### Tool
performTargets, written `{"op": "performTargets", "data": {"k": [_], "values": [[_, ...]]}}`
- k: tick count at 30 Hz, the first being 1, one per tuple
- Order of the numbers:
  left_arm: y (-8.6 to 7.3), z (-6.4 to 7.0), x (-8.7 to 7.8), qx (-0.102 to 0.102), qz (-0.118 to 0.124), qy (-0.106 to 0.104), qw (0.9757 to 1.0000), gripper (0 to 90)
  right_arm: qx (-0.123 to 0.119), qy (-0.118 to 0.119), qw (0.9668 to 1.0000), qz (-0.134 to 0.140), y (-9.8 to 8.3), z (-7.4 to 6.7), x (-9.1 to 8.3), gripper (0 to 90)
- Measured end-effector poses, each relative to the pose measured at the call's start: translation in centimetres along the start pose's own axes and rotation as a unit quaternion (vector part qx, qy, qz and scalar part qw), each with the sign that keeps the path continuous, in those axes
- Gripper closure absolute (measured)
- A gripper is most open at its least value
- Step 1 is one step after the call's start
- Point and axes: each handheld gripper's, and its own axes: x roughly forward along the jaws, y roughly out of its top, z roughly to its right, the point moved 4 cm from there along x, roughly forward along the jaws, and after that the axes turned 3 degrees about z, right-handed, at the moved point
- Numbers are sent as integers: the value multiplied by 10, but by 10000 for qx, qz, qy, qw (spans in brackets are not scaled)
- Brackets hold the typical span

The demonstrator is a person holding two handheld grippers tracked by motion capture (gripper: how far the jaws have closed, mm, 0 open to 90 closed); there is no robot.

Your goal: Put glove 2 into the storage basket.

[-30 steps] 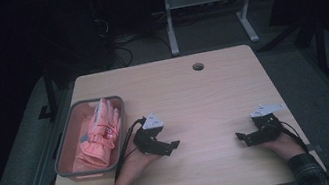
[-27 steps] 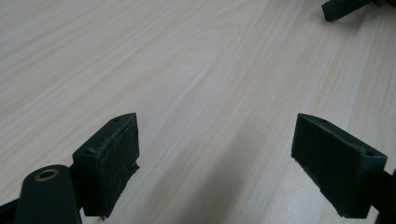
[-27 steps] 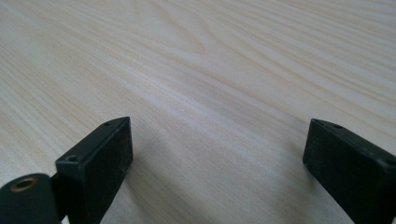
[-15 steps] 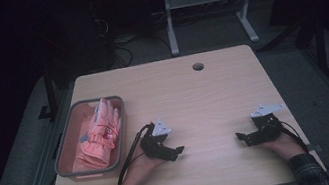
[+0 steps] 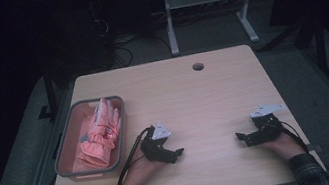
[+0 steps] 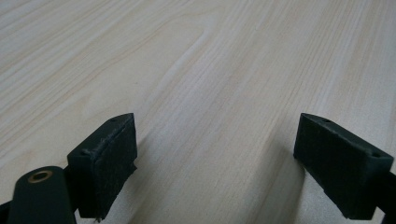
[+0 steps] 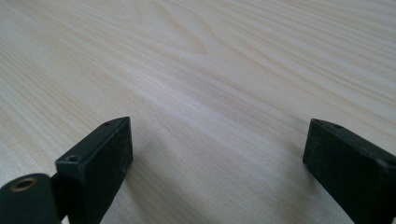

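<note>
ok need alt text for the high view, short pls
A person's two hands rest on a light wood table, each holding a black gripper, left gripper and right gripper pointing inward and gripping nothing. A grey bin at the table's left holds pink fabric; the room behind is dark.

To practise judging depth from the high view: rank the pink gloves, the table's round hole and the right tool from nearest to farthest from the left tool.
Measured from the left tool:
1. Pink gloves, in the grey bin to its left.
2. Right tool, across the table's near edge, on the right.
3. Round hole, near the table's far edge.
</note>
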Motion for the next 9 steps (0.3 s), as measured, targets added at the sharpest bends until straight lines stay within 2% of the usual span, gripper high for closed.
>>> {"op": "performTargets", "data": {"k": [9], "values": [[0, 0, 0, 10, 0, -12, 10000, 127, -5, -2, 10000, 2, 0, 0, 0, 81]]}}
